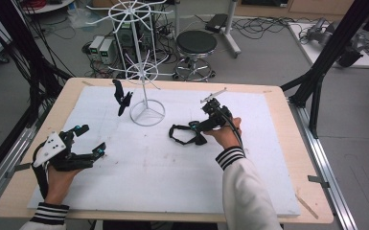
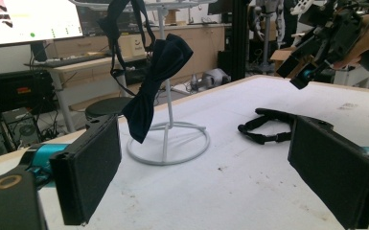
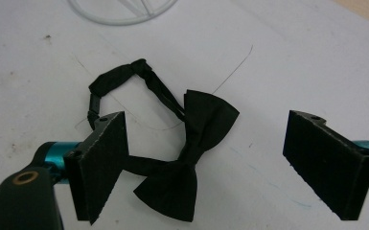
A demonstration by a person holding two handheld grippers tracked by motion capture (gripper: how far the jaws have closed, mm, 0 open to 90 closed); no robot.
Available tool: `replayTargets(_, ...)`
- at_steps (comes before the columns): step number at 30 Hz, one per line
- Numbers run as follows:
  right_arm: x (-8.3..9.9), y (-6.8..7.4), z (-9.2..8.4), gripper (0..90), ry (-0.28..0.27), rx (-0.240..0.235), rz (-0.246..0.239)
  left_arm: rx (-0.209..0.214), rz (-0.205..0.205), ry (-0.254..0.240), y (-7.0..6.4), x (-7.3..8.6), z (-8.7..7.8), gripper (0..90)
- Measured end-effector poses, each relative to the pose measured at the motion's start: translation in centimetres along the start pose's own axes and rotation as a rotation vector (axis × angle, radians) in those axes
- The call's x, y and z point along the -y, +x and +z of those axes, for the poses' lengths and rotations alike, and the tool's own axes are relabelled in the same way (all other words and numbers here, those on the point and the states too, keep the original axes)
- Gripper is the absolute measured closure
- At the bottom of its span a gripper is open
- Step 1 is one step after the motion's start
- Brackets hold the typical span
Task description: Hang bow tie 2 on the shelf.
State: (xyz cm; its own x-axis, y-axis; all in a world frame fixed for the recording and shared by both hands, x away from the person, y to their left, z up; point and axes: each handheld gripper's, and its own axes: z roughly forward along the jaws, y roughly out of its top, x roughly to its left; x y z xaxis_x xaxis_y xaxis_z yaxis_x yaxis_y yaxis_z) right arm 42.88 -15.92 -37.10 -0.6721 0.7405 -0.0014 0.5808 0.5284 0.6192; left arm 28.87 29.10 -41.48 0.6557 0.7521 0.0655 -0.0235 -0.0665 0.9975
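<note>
Black bow tie (image 3: 191,158) lies flat on the white foam board (image 1: 172,172) at 5 o'clock of the stand base (image 1: 147,114), under the right gripper (image 3: 215,163), jaws apart and empty; light, limp fabric—probably best pinched at the centre knot.

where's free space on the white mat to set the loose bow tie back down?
Bare patches: the near middle of the white mat, between the left claw and the person's sleeve, and the far right past the right claw. Crowded around the wire stand, its hanging bow tie and the loose bow tie.
</note>
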Motion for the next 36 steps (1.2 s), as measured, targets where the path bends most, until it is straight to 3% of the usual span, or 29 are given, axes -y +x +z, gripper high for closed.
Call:
replayTargets(5, 0.0, -0.1, 0.9, 14.4, 0.038, 0.023, -0.018, -0.001, -0.001, 0.000, 0.1, 0.0, 0.0, 11.7)
replayTargets(14, 0.3, -0.6, 2.8, 18.4, 0.098, -0.004, 0.059, 0.003, -0.003, -0.004, 0.0, 0.0, -0.1, 11.7)
replayTargets(24, 0.4, -0.4, 4.4, 26.3, 0.169, 0.006, 0.119, 0.003, -0.001, -0.004, 0.0, 0.0, -0.1, 11.8)
replayTargets(29, 0.4, -0.3, 4.7, 34.9, 0.197, 0.018, 0.121, 0.007, -0.001, -0.005, 0.0, 0.0, -0.1, 11.8)
replayTargets(36, 0.4, -0.3, 4.9, 48.3, 0.221, -0.005, 0.117, 0.009, 0.000, -0.006, -0.1, -0.1, -0.1, 11.8)
